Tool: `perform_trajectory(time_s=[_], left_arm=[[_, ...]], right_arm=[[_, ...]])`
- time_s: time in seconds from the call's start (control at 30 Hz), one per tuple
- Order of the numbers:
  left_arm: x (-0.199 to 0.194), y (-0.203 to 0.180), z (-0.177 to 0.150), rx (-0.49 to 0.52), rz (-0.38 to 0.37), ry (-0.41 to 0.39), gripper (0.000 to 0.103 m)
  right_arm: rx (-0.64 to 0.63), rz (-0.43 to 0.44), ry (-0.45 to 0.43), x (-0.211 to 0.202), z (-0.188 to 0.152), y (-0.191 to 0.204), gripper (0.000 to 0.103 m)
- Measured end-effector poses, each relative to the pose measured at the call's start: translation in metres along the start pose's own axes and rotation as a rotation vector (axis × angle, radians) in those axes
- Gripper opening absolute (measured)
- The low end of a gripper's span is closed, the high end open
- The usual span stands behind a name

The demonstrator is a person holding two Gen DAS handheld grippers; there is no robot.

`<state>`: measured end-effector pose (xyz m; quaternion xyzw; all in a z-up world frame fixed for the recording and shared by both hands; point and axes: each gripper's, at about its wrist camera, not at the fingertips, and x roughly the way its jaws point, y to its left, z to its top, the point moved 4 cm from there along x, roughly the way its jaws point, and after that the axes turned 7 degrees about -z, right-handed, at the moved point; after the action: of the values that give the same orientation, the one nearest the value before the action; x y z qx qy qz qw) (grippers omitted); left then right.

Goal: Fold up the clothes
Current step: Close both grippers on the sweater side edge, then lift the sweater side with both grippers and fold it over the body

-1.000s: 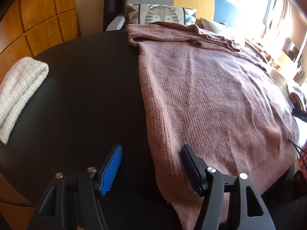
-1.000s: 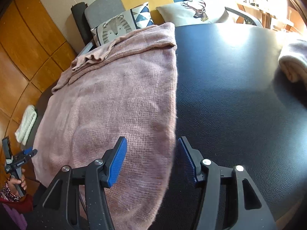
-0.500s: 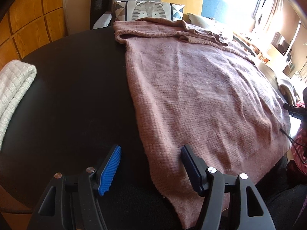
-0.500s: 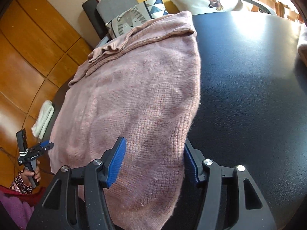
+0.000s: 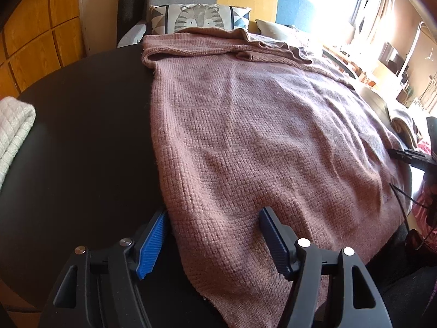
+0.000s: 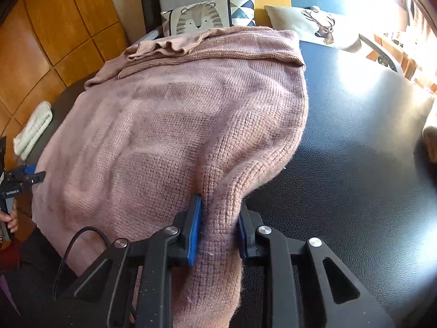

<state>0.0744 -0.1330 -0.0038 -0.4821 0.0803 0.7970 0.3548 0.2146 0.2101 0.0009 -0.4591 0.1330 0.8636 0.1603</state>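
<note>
A pink knitted sweater (image 5: 259,136) lies spread flat on the black round table (image 5: 82,142), its far end bunched near the sofa. My left gripper (image 5: 213,214) stands open astride the sweater's near left corner. The fabric lies between its blue pads, which stay clear of it. In the right wrist view the same sweater (image 6: 177,125) fills the middle. My right gripper (image 6: 220,205) has its jaws closing on the near right edge, and a ridge of knit is pinched up between the pads.
A folded white knit (image 5: 13,125) lies at the table's left edge, also in the right wrist view (image 6: 34,131). A sofa behind holds a tiger cushion (image 6: 207,16) and a deer cushion (image 6: 319,27). Bare black tabletop (image 6: 355,177) stretches right of the sweater.
The right jaws have drawn together on the sweater's right edge and bunched it up. The left gripper has slid right, so the left corner now lies between its open fingers.
</note>
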Motion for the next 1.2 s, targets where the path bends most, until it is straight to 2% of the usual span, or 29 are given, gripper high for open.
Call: perform_trajectory(time_s=[0.1, 0.17, 0.23, 0.27, 0.37, 0.43, 0.57, 0.73, 0.87, 1.1, 1.2], left_arm=[[0.002, -0.006, 0.004, 0.009, -0.04, 0.006, 0.051], [0.003, -0.009, 0.005, -0.005, -0.1, 0.015, 0.025], [0.004, -0.011, 0.007, -0.025, -0.161, 0.023, 0.013], [0.005, -0.011, 0.007, -0.037, -0.187, 0.026, 0.01], [0.004, -0.012, 0.007, -0.046, -0.221, 0.023, 0.009], [0.003, -0.01, 0.005, -0.066, -0.245, 0.017, 0.008], [-0.001, 0.001, 0.002, -0.154, -0.305, -0.006, 0.007], [-0.032, 0.003, 0.006, -0.198, -0.383, -0.132, 0.006], [-0.058, 0.0, 0.014, -0.183, -0.423, -0.21, 0.006], [-0.096, -0.01, 0.026, -0.139, -0.483, -0.317, 0.006], [-0.114, -0.013, 0.026, -0.143, -0.518, -0.356, 0.006]], right_arm=[[0.05, 0.037, 0.0, 0.0, 0.0, -0.005, 0.023], [0.105, 0.083, 0.005, 0.0, 0.0, -0.011, 0.023], [0.176, 0.155, 0.019, 0.001, 0.0, -0.017, 0.024], [0.223, 0.206, 0.03, 0.002, -0.001, -0.023, 0.026], [0.328, 0.321, 0.057, 0.004, -0.005, -0.036, 0.026], [0.34, 0.337, 0.057, 0.005, -0.006, -0.038, 0.02], [0.401, 0.395, 0.053, 0.005, -0.004, -0.036, 0.018], [0.441, 0.453, 0.021, -0.006, 0.001, -0.038, 0.018], [0.474, 0.534, -0.012, -0.017, 0.003, -0.04, 0.018], [0.516, 0.626, -0.082, -0.043, 0.007, -0.046, 0.018], [0.544, 0.675, -0.12, -0.059, 0.008, -0.053, 0.011]])
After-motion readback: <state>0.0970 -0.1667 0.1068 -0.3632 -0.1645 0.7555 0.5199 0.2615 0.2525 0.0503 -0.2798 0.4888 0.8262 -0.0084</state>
